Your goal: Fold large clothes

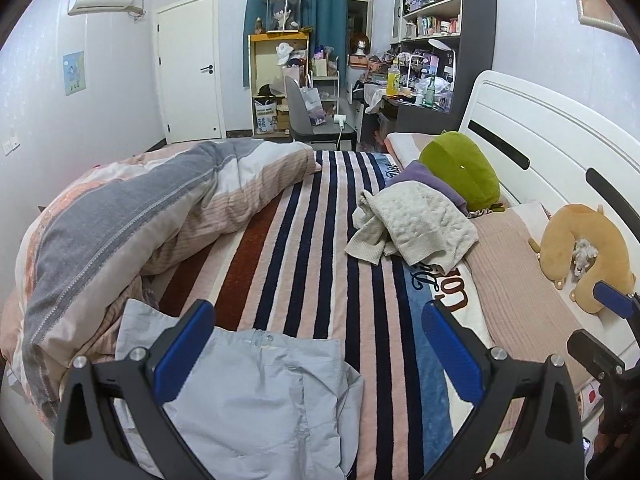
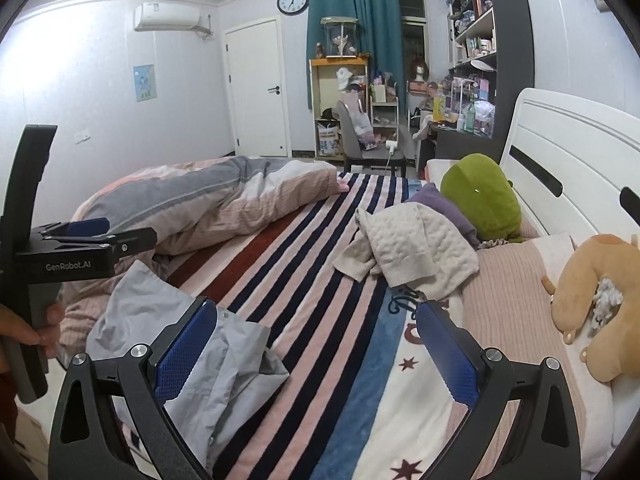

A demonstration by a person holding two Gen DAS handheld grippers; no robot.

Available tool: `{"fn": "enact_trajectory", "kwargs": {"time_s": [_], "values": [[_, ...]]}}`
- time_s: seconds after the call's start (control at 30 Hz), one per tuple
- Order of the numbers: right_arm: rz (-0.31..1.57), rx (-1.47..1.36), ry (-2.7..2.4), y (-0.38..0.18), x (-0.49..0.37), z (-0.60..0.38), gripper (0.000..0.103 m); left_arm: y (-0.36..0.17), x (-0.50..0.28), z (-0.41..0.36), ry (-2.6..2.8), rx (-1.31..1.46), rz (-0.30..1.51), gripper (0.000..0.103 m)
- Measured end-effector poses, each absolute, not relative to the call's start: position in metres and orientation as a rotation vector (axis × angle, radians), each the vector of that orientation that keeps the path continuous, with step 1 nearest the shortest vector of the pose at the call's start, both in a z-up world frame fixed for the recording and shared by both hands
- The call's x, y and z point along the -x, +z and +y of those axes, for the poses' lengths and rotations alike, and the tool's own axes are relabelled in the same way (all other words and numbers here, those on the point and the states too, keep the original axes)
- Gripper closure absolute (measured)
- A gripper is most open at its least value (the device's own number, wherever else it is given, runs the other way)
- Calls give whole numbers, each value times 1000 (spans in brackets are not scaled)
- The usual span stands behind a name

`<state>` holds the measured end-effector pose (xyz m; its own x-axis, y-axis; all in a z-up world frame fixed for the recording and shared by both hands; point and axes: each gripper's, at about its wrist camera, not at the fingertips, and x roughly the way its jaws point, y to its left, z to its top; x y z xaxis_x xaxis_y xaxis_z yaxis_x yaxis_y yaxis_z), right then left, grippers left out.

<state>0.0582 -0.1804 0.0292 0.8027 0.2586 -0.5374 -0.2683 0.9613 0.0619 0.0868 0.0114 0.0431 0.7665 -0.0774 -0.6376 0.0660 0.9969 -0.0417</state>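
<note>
A light grey-blue garment (image 1: 256, 396) lies rumpled on the near end of the striped bed cover (image 1: 304, 248); it also shows in the right wrist view (image 2: 188, 344). My left gripper (image 1: 320, 348) hangs open over it, its left finger above the cloth. My right gripper (image 2: 316, 344) is open too, its left finger beside the garment's edge. A cream knitted garment (image 1: 416, 228) lies crumpled further up the bed; it also shows in the right wrist view (image 2: 412, 248). The left gripper also shows from the side in the right wrist view (image 2: 92, 236).
A bunched duvet (image 1: 132, 216) fills the bed's left side. A green plush (image 1: 464, 168), a tan neck pillow (image 1: 580, 256) and a pink pillow (image 1: 516, 280) lie by the white headboard (image 1: 552, 136). A chair (image 1: 312, 116), shelves and a cluttered desk stand beyond the bed.
</note>
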Motion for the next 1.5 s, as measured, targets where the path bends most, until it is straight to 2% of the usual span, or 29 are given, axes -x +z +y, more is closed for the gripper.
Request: {"fn": "enact_trajectory", "kwargs": {"time_s": [1.5], "values": [[520,65,291,12,-13,-177,3,19,-25,50,2,16,657,1]]}}
